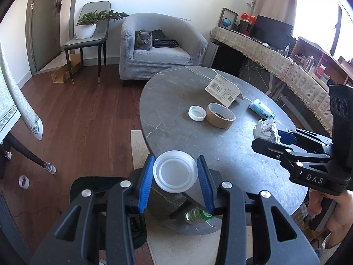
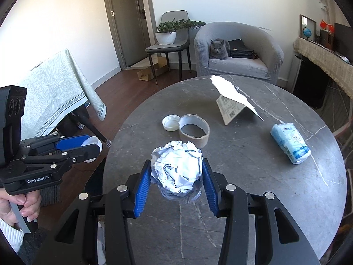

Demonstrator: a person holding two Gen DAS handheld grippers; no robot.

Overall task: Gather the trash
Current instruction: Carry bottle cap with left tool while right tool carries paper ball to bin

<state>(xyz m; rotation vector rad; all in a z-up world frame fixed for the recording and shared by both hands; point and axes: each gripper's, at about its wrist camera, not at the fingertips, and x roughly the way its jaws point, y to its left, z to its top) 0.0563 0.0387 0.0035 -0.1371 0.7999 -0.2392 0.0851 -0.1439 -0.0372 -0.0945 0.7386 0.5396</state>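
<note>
Left gripper (image 1: pixel 175 177): tilting downward, fingers clamping one white lid (image 1: pixel 175 174) at bench (image 1: pixel 167 101) edge.
Right gripper (image 2: pixel 176 176): angling downward, fingers gripping one crumpled paper ball (image 2: pixel 176 169).
Bench, 12 o'clock: lying one cap (image 2: pixel 170 122), one tape core (image 2: pixel 194 132), one tissue pack (image 2: pixel 290 142).

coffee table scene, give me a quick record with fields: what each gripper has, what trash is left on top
left gripper: shut on white plastic lid
right gripper: shut on crumpled paper ball
surface: dark marble table
left on table: small white cap, cardboard tape core, folded printed sheet, blue-and-white wrapped pack
cap and core: touching
background: grey cat on armchair
</note>
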